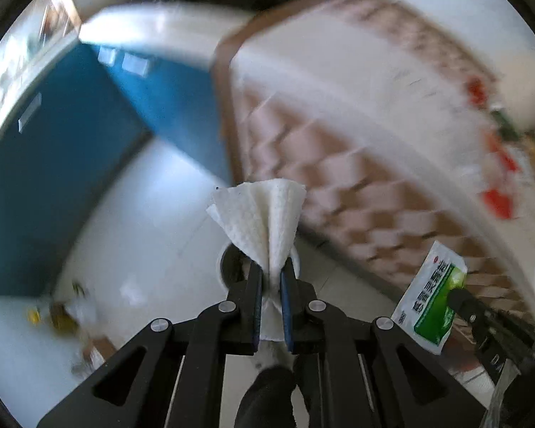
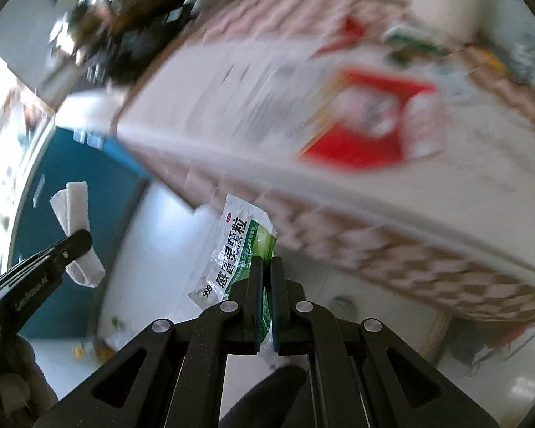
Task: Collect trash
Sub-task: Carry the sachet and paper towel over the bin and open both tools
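Gripping a white paper towel [image 1: 264, 221], the left gripper [image 1: 270, 274] is clamping it above the pale floor [image 1: 153, 221], while the right gripper [image 2: 266, 267] is pinching a green-white sachet [image 2: 232, 253] beside the blurred checkered bench [image 2: 339, 135].

- You see a white, dimple-embossed paper towel [image 1: 264, 221].
- You see a green-and-white sachet [image 2: 237, 253] with black characters.
- The tablecloth [image 1: 339, 178] shows brown-and-pink checks.

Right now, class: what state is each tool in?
Left tool: closed on a white paper towel.
Right tool: closed on a green-and-white sachet.
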The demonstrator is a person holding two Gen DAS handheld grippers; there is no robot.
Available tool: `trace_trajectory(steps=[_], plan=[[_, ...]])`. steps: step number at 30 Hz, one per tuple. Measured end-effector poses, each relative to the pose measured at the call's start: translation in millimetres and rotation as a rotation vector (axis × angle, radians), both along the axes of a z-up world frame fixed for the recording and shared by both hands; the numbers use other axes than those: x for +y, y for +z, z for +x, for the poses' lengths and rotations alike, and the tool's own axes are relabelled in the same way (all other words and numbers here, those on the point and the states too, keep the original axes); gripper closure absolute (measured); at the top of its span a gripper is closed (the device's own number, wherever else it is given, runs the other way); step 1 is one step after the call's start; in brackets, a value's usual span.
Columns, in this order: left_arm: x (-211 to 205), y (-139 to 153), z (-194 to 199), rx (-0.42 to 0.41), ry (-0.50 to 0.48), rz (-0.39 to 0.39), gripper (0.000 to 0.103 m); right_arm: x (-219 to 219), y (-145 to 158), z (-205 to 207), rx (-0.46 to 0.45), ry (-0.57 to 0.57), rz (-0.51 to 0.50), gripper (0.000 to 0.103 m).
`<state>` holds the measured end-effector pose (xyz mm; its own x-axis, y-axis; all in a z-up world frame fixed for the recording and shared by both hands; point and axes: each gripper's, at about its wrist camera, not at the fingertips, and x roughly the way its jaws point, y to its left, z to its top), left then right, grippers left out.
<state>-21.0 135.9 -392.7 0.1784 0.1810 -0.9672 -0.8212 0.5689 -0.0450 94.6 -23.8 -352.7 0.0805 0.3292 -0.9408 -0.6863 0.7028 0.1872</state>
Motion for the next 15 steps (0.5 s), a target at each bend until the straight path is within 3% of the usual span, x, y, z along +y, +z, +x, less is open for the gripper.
trace_trajectory(steps=[4,8,11,15], plan=[[29,-101,-25,0.013,0.075,-0.174,0.096,38,-92,-34,0.082,0.085,-0.083,0.099],[48,-222,-36,0.021,0.137,-0.338,0.096,62,-191,-56,0.107,0.143,-0.148,0.100],[56,-300,-36,0.023,0.166,-0.419,0.095,73,-270,-60,0.130,0.142,-0.195,0.100],[64,-380,-30,0.034,0.171,-0.482,0.095,85,-363,-55,0.141,0.134,-0.230,0.099]])
